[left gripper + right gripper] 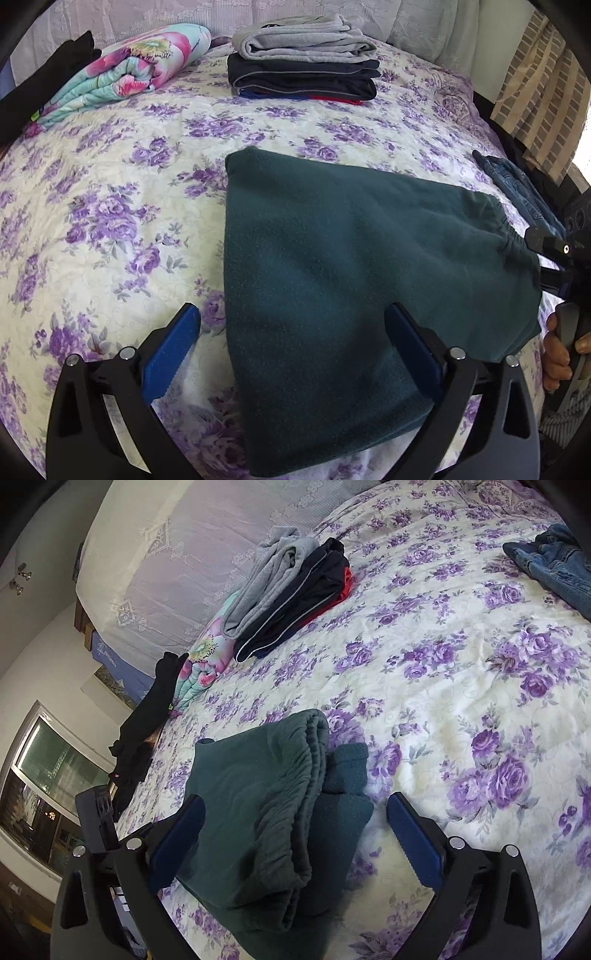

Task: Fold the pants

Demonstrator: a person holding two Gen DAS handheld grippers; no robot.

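Dark green fleece pants (351, 266) lie folded in a flat stack on the floral bedspread (110, 206). Their elastic waistband faces right. In the right wrist view the pants (258, 812) show the gathered waistband on top of the layers. My left gripper (291, 332) is open, its blue pads either side of the stack's near left corner, holding nothing. My right gripper (295, 819) is open around the waistband end, holding nothing. The right gripper body also shows at the left wrist view's right edge (565, 258).
A stack of folded grey, navy and red clothes (303, 62) sits at the back of the bed (295, 587). A rolled floral blanket (125, 70) and a black garment (144, 731) lie at the left. Blue jeans (554, 568) lie at the right edge.
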